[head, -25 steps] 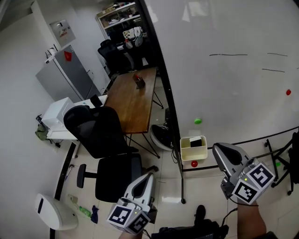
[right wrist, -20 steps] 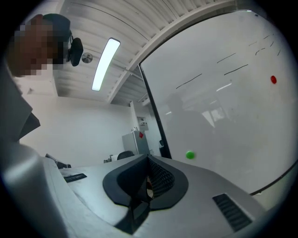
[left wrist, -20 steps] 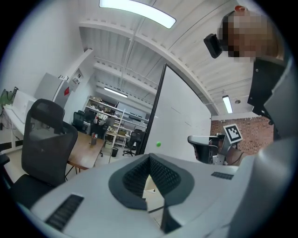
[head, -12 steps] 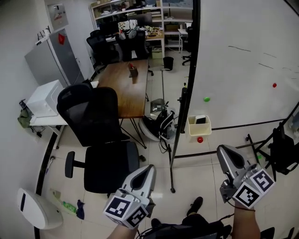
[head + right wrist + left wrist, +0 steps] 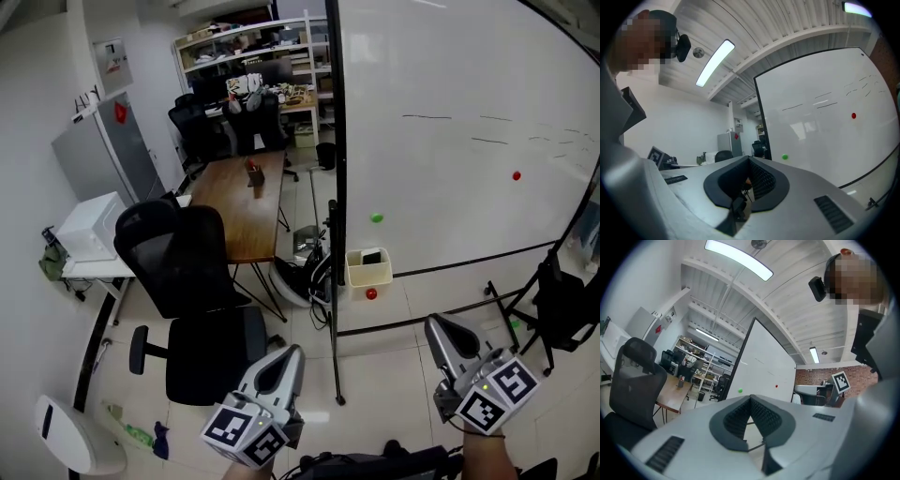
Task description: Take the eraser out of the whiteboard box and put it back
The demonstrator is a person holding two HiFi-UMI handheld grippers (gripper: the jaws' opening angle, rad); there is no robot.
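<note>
A cream whiteboard box (image 5: 367, 272) hangs at the whiteboard's (image 5: 450, 141) lower left edge, with the dark eraser (image 5: 372, 257) lying in it. A red magnet (image 5: 371, 293) sits just below the box and a green one (image 5: 376, 217) above it. Both grippers are held low over the floor, well short of the box. My left gripper (image 5: 295, 350) (image 5: 750, 398) is shut and empty, left of the board's post. My right gripper (image 5: 432, 322) (image 5: 749, 159) is shut and empty too, below and right of the box.
The board's black post and foot (image 5: 335, 375) stand between the two grippers. Black office chairs (image 5: 183, 258) and a wooden table (image 5: 239, 197) fill the left. A dark folding frame (image 5: 558, 305) stands at the right. A grey cabinet (image 5: 98, 159) lines the left wall.
The head view has swung and pulled back: the board stands more upright and the box looks smaller and farther away. Both grippers travelled with it and stay shut, low in the view.
</note>
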